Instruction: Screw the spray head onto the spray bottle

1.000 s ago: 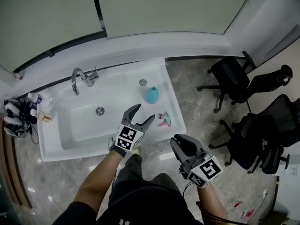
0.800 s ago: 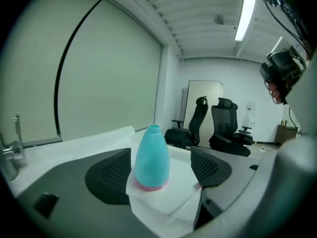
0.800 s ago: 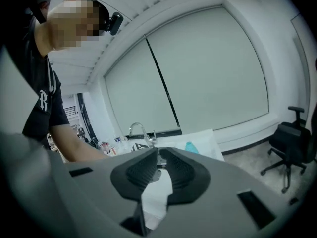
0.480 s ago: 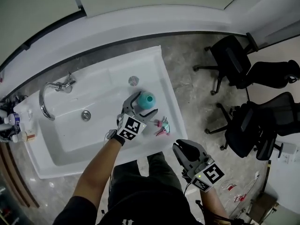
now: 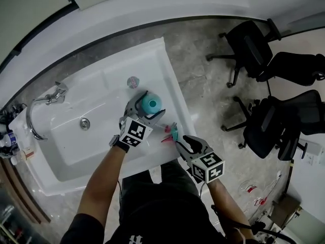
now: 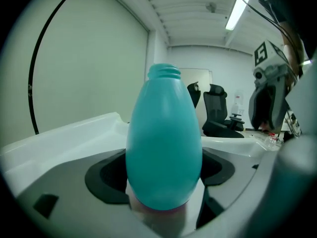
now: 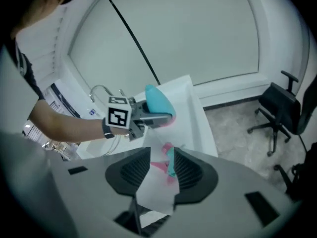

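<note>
We see a white rectangular sink (image 5: 71, 151); on its right side a teal egg-shaped plastic bottle (image 5: 151, 103) stands upright, with a pink-and-teal plastic spray head (image 5: 170, 133) lying nearby.

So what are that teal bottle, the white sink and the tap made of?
Teal bottle: looks like plastic, with a smooth satin surface, even colour and moulded neck threads.
Sink: glossy white, probably ceramic or acrylic; the look leaves it open.
Tap: shiny metal, likely chromed, judging by its bright reflections.

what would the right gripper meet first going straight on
Probably the spray head on the sink ledge just ahead; the right gripper has just been opening, its fingers either side of it.
</note>
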A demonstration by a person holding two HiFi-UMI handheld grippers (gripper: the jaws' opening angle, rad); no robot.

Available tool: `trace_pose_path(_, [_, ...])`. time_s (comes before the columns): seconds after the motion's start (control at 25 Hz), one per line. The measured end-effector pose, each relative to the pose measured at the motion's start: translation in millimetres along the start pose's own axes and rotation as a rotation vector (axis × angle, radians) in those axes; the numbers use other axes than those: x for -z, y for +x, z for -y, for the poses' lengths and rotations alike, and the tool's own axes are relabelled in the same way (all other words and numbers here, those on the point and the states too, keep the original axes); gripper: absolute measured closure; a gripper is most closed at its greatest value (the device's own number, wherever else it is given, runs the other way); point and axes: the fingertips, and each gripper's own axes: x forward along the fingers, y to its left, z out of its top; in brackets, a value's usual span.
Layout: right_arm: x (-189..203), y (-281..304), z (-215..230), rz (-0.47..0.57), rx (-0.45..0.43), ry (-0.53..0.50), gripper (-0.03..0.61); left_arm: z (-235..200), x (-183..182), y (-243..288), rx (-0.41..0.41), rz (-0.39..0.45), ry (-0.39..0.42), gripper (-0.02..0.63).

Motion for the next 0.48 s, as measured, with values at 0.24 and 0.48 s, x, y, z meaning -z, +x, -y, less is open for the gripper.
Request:
trace_pose_path(0.24, [26.4,39.5,41.6,-0.159,0.189,0.095,0.455,2.1,-0.1,2.6,-0.043,0.002,0.006,0.202])
trace_pose_path(0.48, [43.0,60.3,36.1,-0.239,0.194,0.200,0.390,10.5,2.2,-1.0,-0.041,0.020,0.024,0.202])
